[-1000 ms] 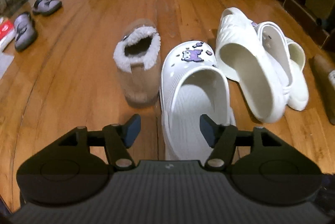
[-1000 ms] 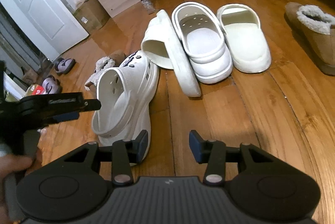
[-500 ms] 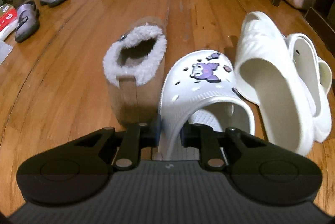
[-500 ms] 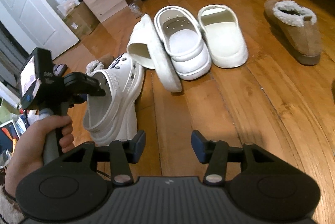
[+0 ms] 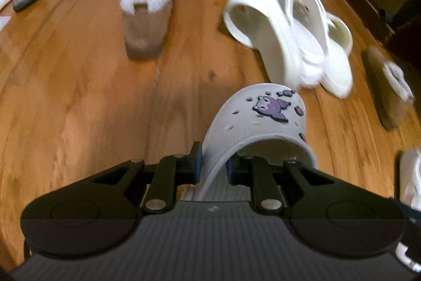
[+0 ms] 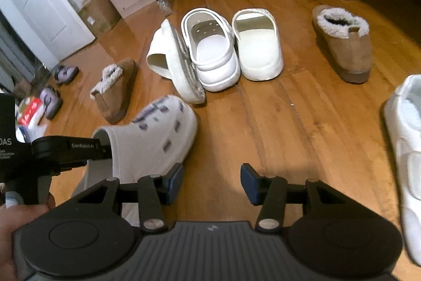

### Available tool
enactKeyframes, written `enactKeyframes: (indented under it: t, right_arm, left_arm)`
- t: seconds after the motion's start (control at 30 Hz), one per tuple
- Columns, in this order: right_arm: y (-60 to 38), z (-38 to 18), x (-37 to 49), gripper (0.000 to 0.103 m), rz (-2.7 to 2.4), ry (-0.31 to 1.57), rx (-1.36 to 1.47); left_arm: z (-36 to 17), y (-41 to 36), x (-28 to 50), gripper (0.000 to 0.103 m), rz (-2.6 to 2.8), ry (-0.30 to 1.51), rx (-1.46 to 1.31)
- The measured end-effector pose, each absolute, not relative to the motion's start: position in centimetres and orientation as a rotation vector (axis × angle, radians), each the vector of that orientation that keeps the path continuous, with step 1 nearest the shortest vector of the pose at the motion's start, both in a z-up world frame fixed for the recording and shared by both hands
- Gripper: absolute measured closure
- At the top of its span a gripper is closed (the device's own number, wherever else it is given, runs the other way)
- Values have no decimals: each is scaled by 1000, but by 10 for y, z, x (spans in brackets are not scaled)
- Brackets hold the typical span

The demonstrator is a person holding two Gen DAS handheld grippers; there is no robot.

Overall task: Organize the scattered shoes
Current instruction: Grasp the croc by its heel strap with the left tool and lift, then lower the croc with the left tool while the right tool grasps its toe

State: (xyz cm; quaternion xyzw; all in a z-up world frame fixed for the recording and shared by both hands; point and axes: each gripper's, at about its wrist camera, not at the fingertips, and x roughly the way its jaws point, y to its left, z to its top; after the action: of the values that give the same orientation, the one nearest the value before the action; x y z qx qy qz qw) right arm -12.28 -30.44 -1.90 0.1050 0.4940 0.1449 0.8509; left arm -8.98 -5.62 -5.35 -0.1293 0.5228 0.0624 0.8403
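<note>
A white clog [image 5: 257, 123] with purple charms hangs off the wooden floor, its left side wall pinched in my left gripper [image 5: 213, 168], which is shut on it. The right wrist view shows the same clog [image 6: 155, 139] lifted at the lower left, held by the left gripper [image 6: 105, 149] in a person's hand. My right gripper [image 6: 211, 177] is open over bare floor with nothing between its fingers. Beyond it stand the matching white clog [image 6: 210, 55], a cream slide [image 6: 259, 49] and another cream slide [image 6: 173, 62] tipped on its side.
Two tan fur-lined slippers lie apart, one [image 6: 344, 44] at the right and one [image 6: 115, 89] at the left. A white sneaker [image 6: 405, 139] is at the right edge. Purple sandals [image 6: 50, 102] lie far left by a door. Table legs and boxes stand at the back.
My left gripper closed on the charm clog's side wall and carried it off the floor, away from the tan slipper and the white pile. The right gripper drew back, staying open.
</note>
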Motion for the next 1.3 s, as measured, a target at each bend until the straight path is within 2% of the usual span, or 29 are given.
enactKeyframes:
  t: [0.17,0.23,0.27,0.3,0.33,0.43,0.47,0.57,0.8,1.07,1.23,1.3]
  right_arm:
    - [-311,-7,-140,53,345,1057,182]
    - [-312,-5,-145,53,366,1067,167]
    - [-312,-5,-146,52,372,1070,164]
    - [-312,-7,-147,52,379,1078,157]
    - [-312,-8,-148,52,384,1085,150]
    - [-306,-7,-147,52,425,1079,101]
    - [-304,-6,-146,52,440,1076,83]
    - [-290,0,-144,52,502,1055,-7]
    - [-240,7,-147,52,632,981,-338]
    - [-207,9,-144,52,663,990,-601]
    - [-191,24,-133,52,777,1038,-857]
    - [-185,29,-128,49,855,1058,-962]
  left_arm:
    - [-56,-85,-101,85,86,1133,-249]
    - [-58,-87,-99,81,58,1158,-256]
    - [-61,-88,-96,72,22,1196,-279]
    - [-63,-88,-95,58,-2,1223,-297]
    - [-63,-87,-92,50,-32,1260,-329]
    - [-57,-80,-86,40,-120,1323,-424]
    - [-53,-80,-86,32,-124,1331,-417]
    - [-39,-77,-89,20,-73,1333,-367]
    - [-36,-56,-95,19,-73,1350,-345]
    - [-29,-63,-91,17,-103,1319,-255]
    - [-31,-58,-82,17,-170,1307,-410]
    - [-32,-49,-82,16,-184,1296,-517]
